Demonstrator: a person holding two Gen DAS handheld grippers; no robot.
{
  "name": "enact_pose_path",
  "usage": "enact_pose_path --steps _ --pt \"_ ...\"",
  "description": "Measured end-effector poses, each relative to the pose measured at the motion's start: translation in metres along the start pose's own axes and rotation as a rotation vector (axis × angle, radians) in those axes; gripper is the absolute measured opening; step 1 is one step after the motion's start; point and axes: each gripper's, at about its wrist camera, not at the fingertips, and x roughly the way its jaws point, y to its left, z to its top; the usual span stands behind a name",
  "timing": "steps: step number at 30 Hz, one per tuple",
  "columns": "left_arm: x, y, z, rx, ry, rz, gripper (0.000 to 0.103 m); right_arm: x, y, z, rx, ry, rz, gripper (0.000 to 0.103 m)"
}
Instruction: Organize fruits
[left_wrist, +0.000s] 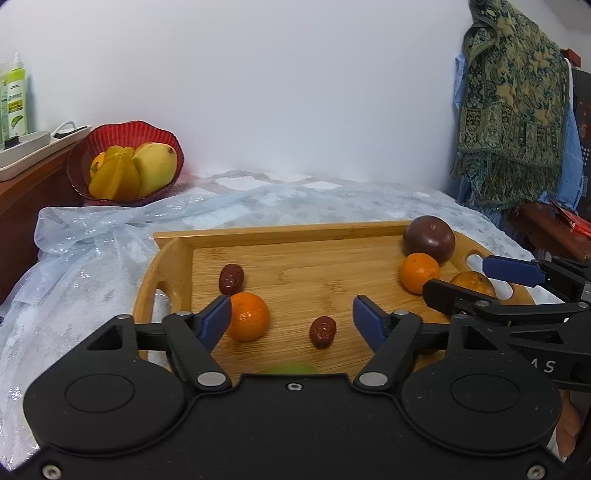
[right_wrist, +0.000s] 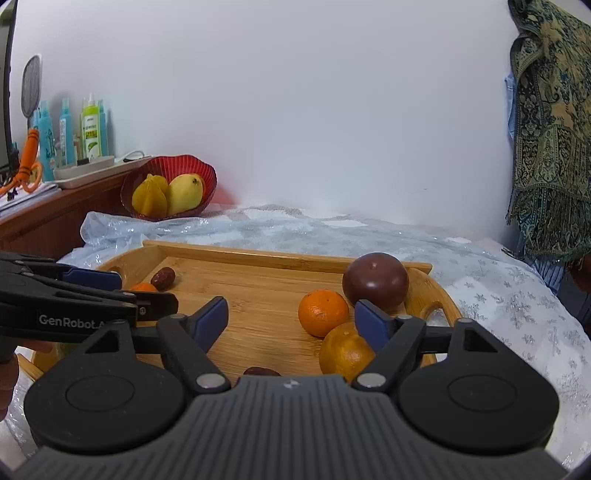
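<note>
The tray (left_wrist: 295, 236) at centre frame is pale wood with a matt, visible grain. Under it the cloth (left_wrist: 92, 258) is thin, sheer and glittery. The bowl (left_wrist: 110, 136), upper left, looks like glossy red ribbed plastic. The plum (left_wrist: 428, 238) is smooth and shiny; the oranges (left_wrist: 247, 315) have dimpled peel.

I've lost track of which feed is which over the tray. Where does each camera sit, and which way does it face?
Left wrist: on the left gripper, over the wooden tray's near left side, facing the wall; its open jaws show, with the right gripper entering at right.
Right wrist: on the right gripper, near the tray's right end, facing the same way; its open jaws show, with the left gripper and fingers at left.
Shared: tray, purple fruit, red bowl.
</note>
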Motion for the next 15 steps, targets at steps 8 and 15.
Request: enact_pose_path --steps 8,15 --pt "-0.012 0.005 -0.004 -0.015 -0.02 0.015 0.088 -0.011 -0.003 -0.002 0.027 -0.048 -0.026 0.095" --pt "-0.027 -0.001 -0.011 0.016 -0.046 0.025 0.095 -0.024 -0.007 -0.005 0.052 -0.085 -0.054 0.101"
